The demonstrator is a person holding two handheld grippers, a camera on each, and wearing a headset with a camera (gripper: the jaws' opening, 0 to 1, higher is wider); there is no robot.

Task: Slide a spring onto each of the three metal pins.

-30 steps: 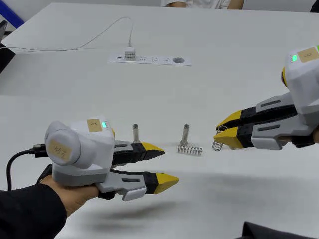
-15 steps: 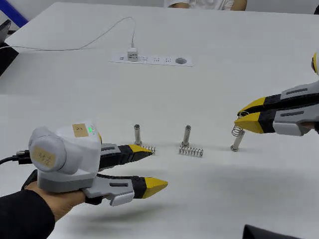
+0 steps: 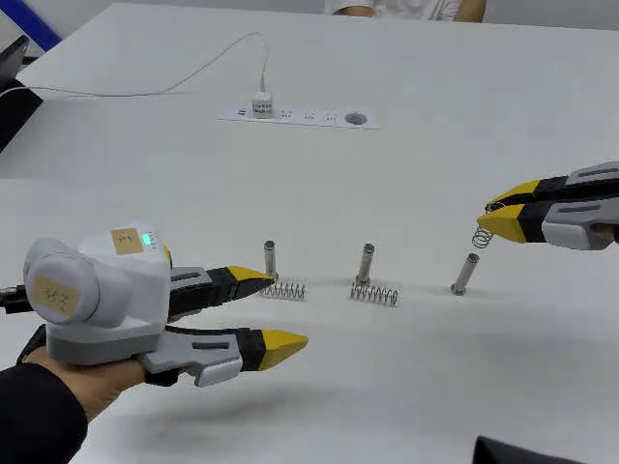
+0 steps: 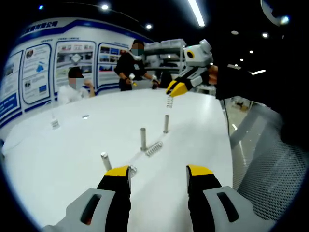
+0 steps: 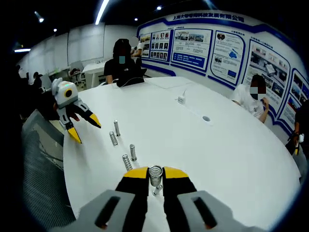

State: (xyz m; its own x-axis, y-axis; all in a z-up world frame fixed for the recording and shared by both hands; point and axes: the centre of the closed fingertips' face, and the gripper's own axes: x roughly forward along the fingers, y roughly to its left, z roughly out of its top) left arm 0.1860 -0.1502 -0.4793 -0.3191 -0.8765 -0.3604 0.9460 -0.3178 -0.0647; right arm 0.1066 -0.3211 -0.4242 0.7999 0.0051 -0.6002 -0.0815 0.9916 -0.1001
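A spring (image 3: 482, 236) is pinched by its top coil in the clamped right gripper (image 3: 490, 218) and hung just above the leaning right pin (image 3: 465, 274), lined up for threading, while the left gripper (image 3: 287, 309) is held spread and empty near the left pin (image 3: 270, 259) (loose springs (image 3: 373, 294) are laid beside it and the middle pin (image 3: 366, 263)).

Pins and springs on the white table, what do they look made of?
Pins: probably steel, a smooth grey-silver sheen with light highlights on the shafts. Springs: thin coiled wire, likely steel too, glinting silver, including the spring in the right tongs. Any coating cannot be told.
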